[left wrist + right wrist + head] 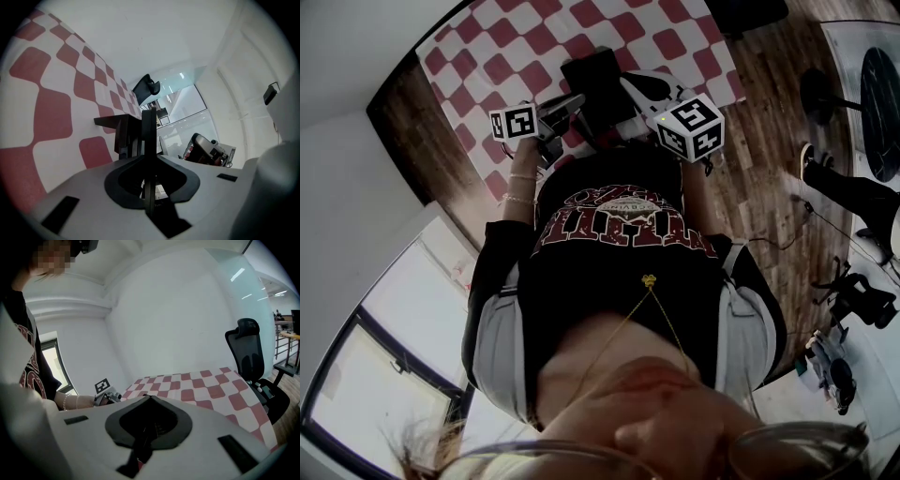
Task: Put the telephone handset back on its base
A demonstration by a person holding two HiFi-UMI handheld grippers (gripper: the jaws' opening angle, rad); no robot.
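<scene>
In the head view the person's torso hides the near side of the checked tablecloth, and the dark device beyond it is too small for me to tell handset from base. On the right gripper the jaws are lost in the housing's dark recess. Beside the left gripper a dark shape is cut off by the housing, and I cannot name it.

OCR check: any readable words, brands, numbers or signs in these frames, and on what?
Shirt: large chest print, upside down and warped, not readable.
Marker cubes: black-and-white square codes only, no letters.
Nothing else shows text.
</scene>
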